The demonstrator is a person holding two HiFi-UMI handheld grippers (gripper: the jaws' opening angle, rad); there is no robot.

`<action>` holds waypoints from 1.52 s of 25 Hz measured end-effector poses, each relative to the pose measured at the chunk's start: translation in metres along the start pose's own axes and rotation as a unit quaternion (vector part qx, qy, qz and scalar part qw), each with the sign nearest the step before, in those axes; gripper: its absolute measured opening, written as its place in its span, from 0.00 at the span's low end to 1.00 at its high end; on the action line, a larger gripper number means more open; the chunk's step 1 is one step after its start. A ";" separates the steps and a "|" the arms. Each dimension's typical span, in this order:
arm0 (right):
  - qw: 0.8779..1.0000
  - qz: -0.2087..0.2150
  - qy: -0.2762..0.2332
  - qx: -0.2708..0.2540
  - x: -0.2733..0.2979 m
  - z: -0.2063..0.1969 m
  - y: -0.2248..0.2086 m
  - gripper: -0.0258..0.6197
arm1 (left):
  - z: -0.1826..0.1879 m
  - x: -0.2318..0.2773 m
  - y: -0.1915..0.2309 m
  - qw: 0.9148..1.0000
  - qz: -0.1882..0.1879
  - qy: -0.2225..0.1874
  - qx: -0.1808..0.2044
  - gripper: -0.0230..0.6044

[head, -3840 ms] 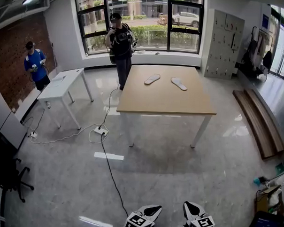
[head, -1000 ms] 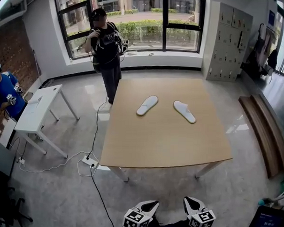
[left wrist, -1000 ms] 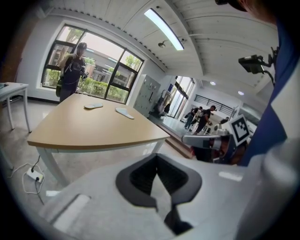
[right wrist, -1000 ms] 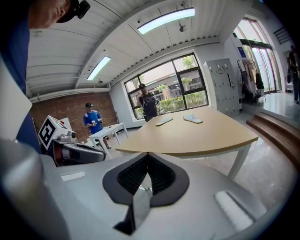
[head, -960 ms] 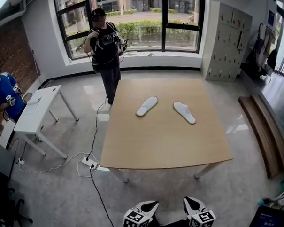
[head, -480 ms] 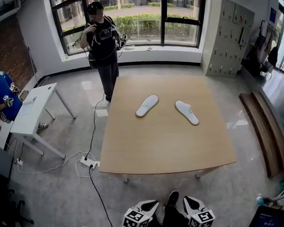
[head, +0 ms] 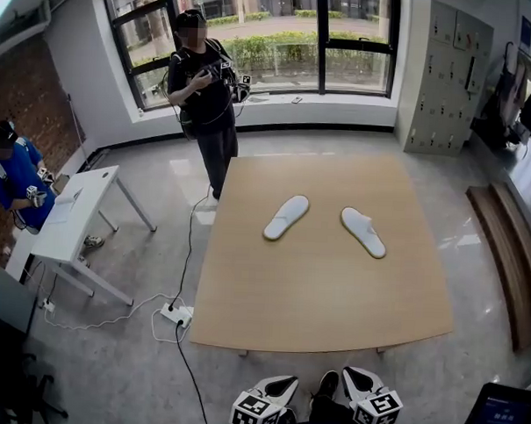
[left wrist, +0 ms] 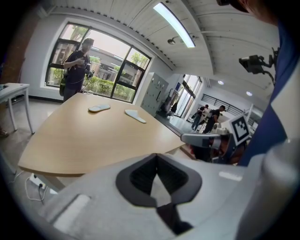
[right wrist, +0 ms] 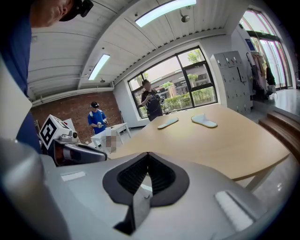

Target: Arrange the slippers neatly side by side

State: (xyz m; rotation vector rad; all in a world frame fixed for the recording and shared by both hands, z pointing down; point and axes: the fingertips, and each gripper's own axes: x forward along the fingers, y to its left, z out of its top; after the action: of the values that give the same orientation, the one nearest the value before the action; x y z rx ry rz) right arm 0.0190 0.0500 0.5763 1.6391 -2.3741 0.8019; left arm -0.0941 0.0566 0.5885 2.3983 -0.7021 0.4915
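Two white slippers lie apart on the far half of a wooden table (head: 314,305), toes splayed away from each other. The left slipper (head: 286,217) angles toward the far right, and the right slipper (head: 363,231) angles toward the far left. Both also show in the left gripper view, as the left slipper (left wrist: 99,108) and the right slipper (left wrist: 135,116), and in the right gripper view, as the left slipper (right wrist: 168,123) and the right slipper (right wrist: 204,121). My left gripper (head: 280,392) and right gripper (head: 356,386) hang low before the table's near edge, far from the slippers. Each holds nothing, with the left gripper (left wrist: 157,157) and right gripper (right wrist: 148,154) shut.
A person (head: 205,90) stands at the table's far left corner. Another person in blue (head: 17,174) sits beside a small white table (head: 76,216). A power strip with cable (head: 177,314) lies on the floor left of the table. Wooden planks (head: 510,252) lie at right.
The table has come nearer and now fills the middle of the head view. The slippers lie as before. Both grippers stay low and shut.
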 end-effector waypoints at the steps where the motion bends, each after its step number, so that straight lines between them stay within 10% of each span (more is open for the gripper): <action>1: 1.000 0.002 0.000 0.000 0.004 0.003 -0.007 0.05 | 0.005 0.007 0.001 1.000 0.002 0.000 0.000 0.04; 24: 0.998 0.057 0.011 0.024 0.059 0.067 -0.133 0.05 | 0.097 0.126 0.004 0.999 0.043 0.011 0.001 0.04; 38: 0.999 0.010 0.019 0.033 0.111 0.082 -0.157 0.05 | 0.124 0.156 0.061 0.999 0.015 0.032 0.003 0.04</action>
State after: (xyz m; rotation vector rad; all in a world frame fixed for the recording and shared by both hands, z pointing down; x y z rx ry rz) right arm 0.1319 -0.1242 0.6060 1.6111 -2.3668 0.9172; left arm 0.0159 -0.1201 0.5966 2.3689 -0.7109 0.5799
